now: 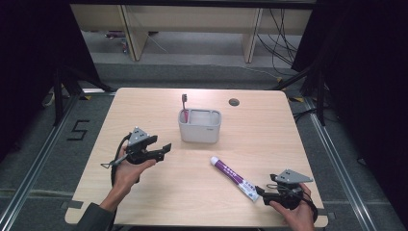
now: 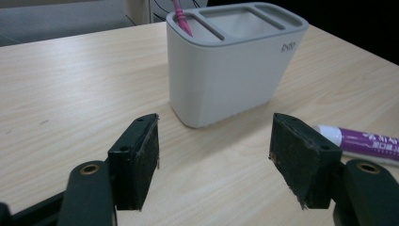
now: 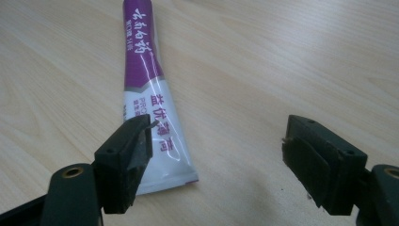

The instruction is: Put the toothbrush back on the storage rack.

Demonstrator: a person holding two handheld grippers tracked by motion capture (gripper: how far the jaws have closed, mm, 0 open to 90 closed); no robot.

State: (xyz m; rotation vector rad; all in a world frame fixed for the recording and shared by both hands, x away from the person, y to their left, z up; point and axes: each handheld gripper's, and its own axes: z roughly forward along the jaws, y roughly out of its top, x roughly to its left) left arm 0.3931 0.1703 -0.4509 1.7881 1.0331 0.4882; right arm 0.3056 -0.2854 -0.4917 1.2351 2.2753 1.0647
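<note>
While the left gripper point(image 1: 163, 149) hovers at eight o'clock of the grey holder point(image 1: 200, 126) with jaws spread and empty, the toothpaste tube point(image 1: 234, 177) lies flat on the table point(image 1: 269, 134) at five o'clock of it; the right gripper point(image 1: 262, 192), jaws released, sits at the tube's crimped end.

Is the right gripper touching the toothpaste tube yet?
Cannot tell. In the right gripper view one pad overlaps the toothpaste tube near its crimped end, jaws wide open, but whether it rests on the tube or hovers above is unclear.

The toothpaste tube point(image 2: 360, 143) runs off the frame's right edge — the toothbrush point(image 2: 181, 16) head is cropped away above.
</note>
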